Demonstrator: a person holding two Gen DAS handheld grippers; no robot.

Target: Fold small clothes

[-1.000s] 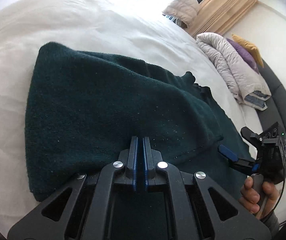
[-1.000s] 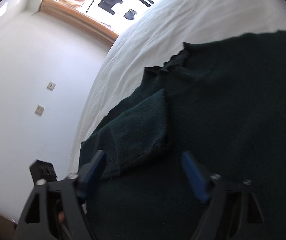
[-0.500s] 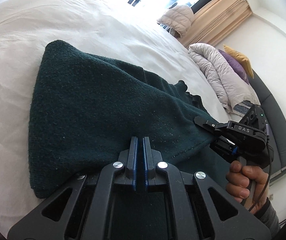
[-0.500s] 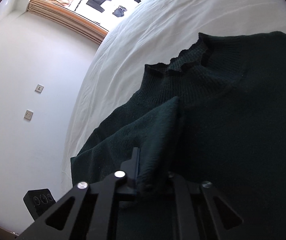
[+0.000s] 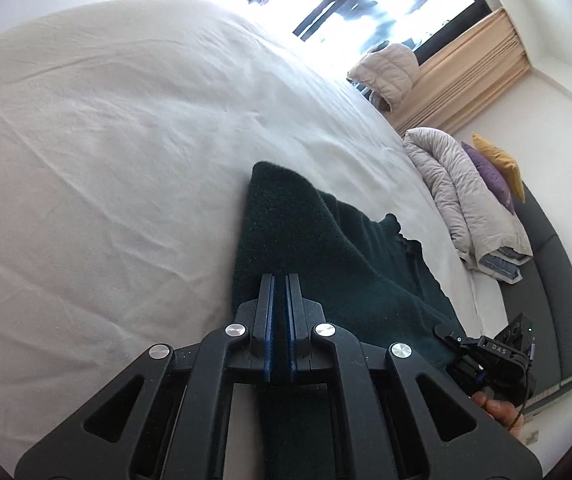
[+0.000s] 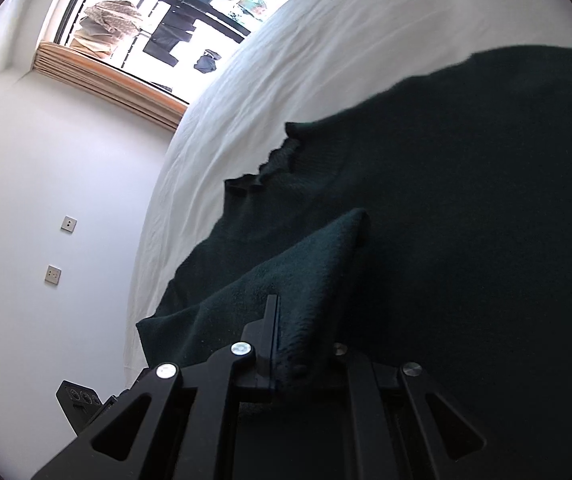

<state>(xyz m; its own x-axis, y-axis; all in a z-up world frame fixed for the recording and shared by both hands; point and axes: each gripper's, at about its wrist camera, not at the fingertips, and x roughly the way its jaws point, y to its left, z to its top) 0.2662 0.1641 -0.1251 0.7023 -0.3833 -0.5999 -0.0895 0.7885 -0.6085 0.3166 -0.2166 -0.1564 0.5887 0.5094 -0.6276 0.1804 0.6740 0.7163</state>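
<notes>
- Left gripper (image 5: 279, 280) sits at six o'clock in its own view, jaws pinched almost together on a fold of the dark green sweater (image 5: 326, 264), the knit running down between the blue pads.
- That pinched fold rises in a ridge toward twelve o'clock, ending in a rounded corner just above the fingertips.
- The sweater lies on the white bed sheet (image 5: 106, 160), which fills everything from seven round to one o'clock in the left view.
- Over at four o'clock, there is the right gripper (image 5: 452, 338), black body, a person's hand (image 5: 498, 414) wrapped on its handle, sitting at the sweater's edge.
- Right wrist view now: the right gripper (image 6: 298, 320) has just been closing, and its jaws are clamped on a bunched flap of the sweater (image 6: 446, 200); cloth hides the right-hand finger.
- The flap peaks toward one o'clock from the fingers, lifted off the rest of the garment.
- The frilled collar (image 6: 274, 164) shows at eleven o'clock, lying against the sheet (image 6: 286, 60).
- The body of the sweater spreads from two to five o'clock.
- Far off at two to three o'clock in the left view, a pale quilt (image 5: 458, 192) is heaped beyond the bed's edge, a purple cushion (image 5: 490, 176) and a yellow cushion (image 5: 500, 160) just beside it.
</notes>
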